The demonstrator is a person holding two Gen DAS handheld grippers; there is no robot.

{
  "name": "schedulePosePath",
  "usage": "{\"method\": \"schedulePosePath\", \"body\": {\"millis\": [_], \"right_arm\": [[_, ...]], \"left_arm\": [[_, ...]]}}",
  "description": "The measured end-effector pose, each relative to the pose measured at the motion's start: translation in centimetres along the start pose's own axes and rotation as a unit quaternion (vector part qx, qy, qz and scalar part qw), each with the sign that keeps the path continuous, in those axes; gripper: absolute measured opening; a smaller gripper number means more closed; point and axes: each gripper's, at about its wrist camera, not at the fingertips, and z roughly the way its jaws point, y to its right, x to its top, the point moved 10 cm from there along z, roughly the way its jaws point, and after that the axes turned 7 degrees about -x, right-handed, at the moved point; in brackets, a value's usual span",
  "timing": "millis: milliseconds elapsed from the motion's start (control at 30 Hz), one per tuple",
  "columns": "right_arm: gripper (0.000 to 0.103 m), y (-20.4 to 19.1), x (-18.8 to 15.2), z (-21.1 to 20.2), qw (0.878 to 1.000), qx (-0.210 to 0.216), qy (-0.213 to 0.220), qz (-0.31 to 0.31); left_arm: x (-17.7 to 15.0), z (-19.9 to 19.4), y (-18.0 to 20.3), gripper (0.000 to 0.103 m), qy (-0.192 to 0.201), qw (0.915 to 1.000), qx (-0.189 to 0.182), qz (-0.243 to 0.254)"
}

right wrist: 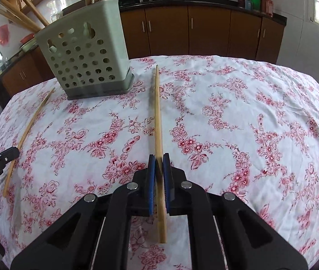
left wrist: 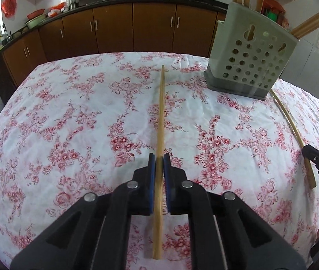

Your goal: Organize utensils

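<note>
Chopsticks, 2 pale wooden ones, each clamped lengthwise in tongs: left gripper (left wrist: 159, 157) pinches left chopstick (left wrist: 160, 112), right gripper (right wrist: 159, 157) pinches right chopstick (right wrist: 157, 112). Perforated grey plastic holder (left wrist: 249, 63) sits ahead, between both. Only right view shows holder's left-leaning sticks.

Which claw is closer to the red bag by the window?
Left. The left claw, shut on a chopstick, is on the red bag's side of the table. The right claw, shut on another chopstick, is farther over, past the holder.
</note>
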Motion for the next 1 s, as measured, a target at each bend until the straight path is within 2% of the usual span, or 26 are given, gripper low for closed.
{"method": "schedulePosePath", "body": {"millis": [300,1000], "right_arm": [[0.009,-0.02,0.13,0.01,1.000,-0.001,-0.001,0.000],[0.009,-0.12,0.09,0.02,1.000,-0.008,0.000,-0.006]], "left_arm": [[0.00,0.01,-0.05,0.012,0.004,0.9998,-0.017,-0.011],[0.02,-0.04,-0.25,0.013,0.005,0.9996,-0.021,-0.016]]}}
